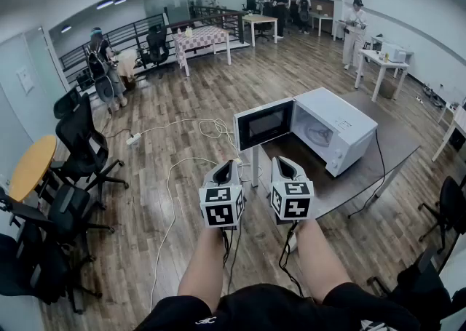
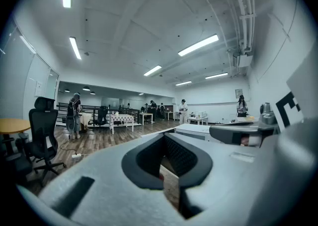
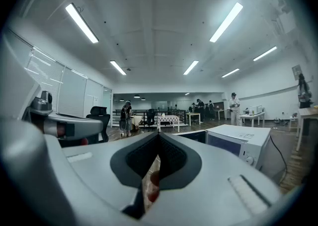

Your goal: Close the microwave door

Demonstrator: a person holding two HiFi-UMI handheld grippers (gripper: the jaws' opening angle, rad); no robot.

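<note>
A white microwave (image 1: 338, 129) stands on a grey table (image 1: 386, 151), right of centre in the head view. Its dark-windowed door (image 1: 263, 124) hangs open, swung out to the left, and the cavity shows. Held side by side just short of the table's near corner are my left gripper (image 1: 223, 172) and right gripper (image 1: 284, 169), both shut with nothing in them. Neither touches the microwave; the door is a little beyond their tips. In the right gripper view, past the shut right gripper (image 3: 158, 140), the microwave (image 3: 238, 140) lies ahead to the right. In the left gripper view, its white top (image 2: 198, 129) shows beyond the left gripper (image 2: 166, 143).
Black office chairs (image 1: 80, 148) and a round wooden table (image 1: 33, 166) crowd the left side. White cables (image 1: 189, 133) trail over the wooden floor ahead. Another chair (image 1: 448, 209) sits at the right. White tables (image 1: 382, 60) and several people are far back.
</note>
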